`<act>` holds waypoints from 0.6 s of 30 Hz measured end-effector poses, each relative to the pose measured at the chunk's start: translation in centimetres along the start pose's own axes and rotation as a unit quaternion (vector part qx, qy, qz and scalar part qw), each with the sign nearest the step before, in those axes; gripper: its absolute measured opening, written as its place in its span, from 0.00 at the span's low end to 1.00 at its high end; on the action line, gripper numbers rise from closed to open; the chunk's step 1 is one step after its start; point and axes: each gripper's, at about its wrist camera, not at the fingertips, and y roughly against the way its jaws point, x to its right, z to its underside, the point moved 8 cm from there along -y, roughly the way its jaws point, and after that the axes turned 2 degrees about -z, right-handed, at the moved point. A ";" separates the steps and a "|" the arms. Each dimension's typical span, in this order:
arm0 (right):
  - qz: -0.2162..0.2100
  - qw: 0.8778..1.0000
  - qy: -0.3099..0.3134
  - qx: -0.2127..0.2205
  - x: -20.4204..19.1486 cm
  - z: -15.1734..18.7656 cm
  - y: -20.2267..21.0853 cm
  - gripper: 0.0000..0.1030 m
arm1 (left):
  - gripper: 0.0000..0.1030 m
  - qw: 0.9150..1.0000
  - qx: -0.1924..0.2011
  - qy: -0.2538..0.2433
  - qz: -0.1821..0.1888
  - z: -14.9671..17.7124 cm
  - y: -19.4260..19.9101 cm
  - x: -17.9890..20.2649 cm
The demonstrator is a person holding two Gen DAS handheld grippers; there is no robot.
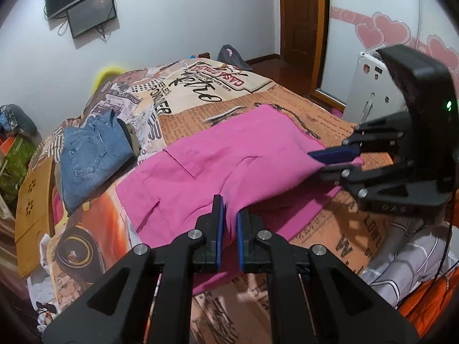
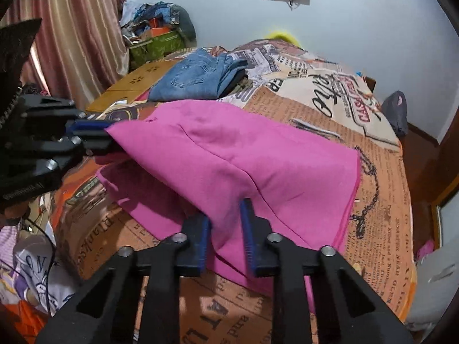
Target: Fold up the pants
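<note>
The pants [image 1: 218,160], pink, lie across the bed [image 1: 330,229], with their near edge lifted off the cover by both grippers. The lower layer is largely hidden under the raised fold; only a strip of it shows beneath the lifted cloth.

The left gripper [image 1: 229,229] is narrowed on a bunch of the pants' near edge, cloth filling the gap between its blue pads [image 1: 219,229]. The right gripper [image 2: 226,235] pinches the same edge farther along, fabric pressed between its fingers.

Each wrist view shows the opposite gripper from the side, its tip buried in cloth, so the pinch point there cannot be made out.

The left view alone shows the pants' pockets and a wooden door [image 1: 304,14]. The right view alone shows a curtain [image 2: 66,28]. Folded jeans [image 1: 89,154] lie on the bed beyond the pants, apart from them.
</note>
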 end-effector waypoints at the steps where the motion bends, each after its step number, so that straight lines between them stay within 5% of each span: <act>1: 0.000 1.000 0.004 0.000 -0.1 0.1 0.2 0.17 | 0.07 1.000 -0.003 0.003 0.005 0.3 -0.1 0.1; 18: -0.018 0.999 -0.015 -0.046 0.3 3.5 0.5 0.18 | 0.13 0.998 -0.041 0.023 0.046 3.7 -0.8 1.2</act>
